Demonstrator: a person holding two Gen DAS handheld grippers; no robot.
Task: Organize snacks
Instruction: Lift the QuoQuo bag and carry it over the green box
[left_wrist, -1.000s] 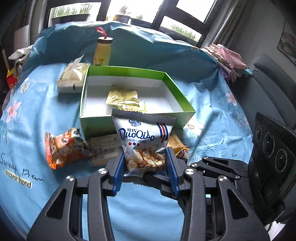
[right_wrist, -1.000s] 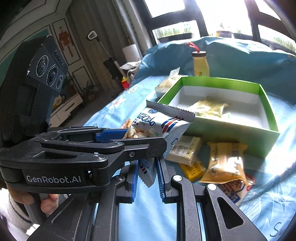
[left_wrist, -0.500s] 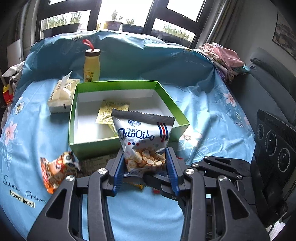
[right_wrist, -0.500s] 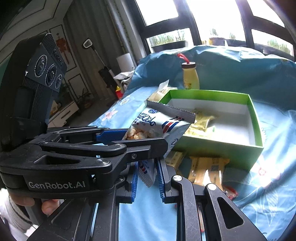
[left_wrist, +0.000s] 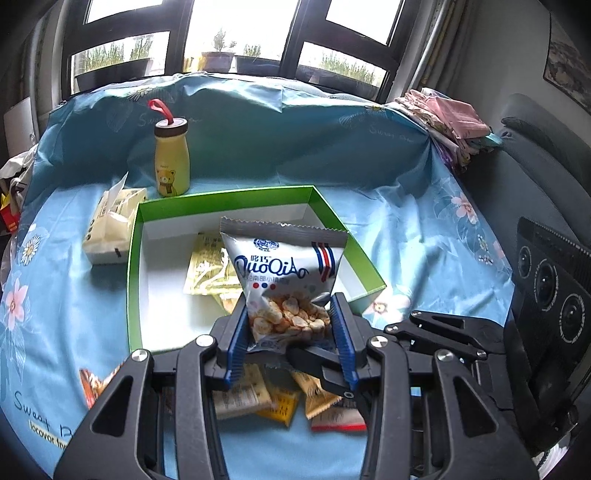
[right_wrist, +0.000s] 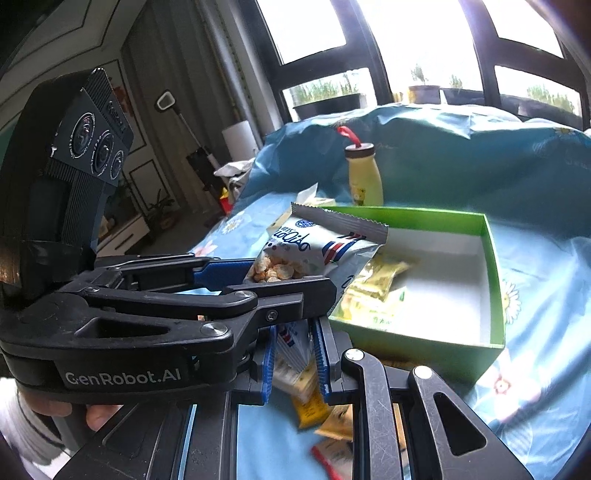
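A white snack bag (left_wrist: 284, 266) with blue lettering is held upright over the near edge of the green box (left_wrist: 135, 258). My left gripper (left_wrist: 288, 308) is shut on the bag's lower part, one blue pad on each side. My right gripper (right_wrist: 293, 341) is shut on the bag's (right_wrist: 314, 243) bottom corner, just under the left gripper (right_wrist: 258, 275), which crosses in front of it. In the left wrist view the right gripper (left_wrist: 424, 332) reaches in from the right. A yellow packet (left_wrist: 207, 266) lies inside the box (right_wrist: 495, 280).
A yellow bottle (left_wrist: 171, 162) and a tissue pack (left_wrist: 110, 229) stand beyond and left of the box. Several loose snack packets (left_wrist: 280, 402) lie on the blue cloth beneath the grippers, an orange one (left_wrist: 92, 384) at the left. Folded clothes (left_wrist: 447, 122) sit far right.
Both grippers have carried the white bag forward and a little up, from in front of the box to above its near wall. The loose packets have slid under the grippers.
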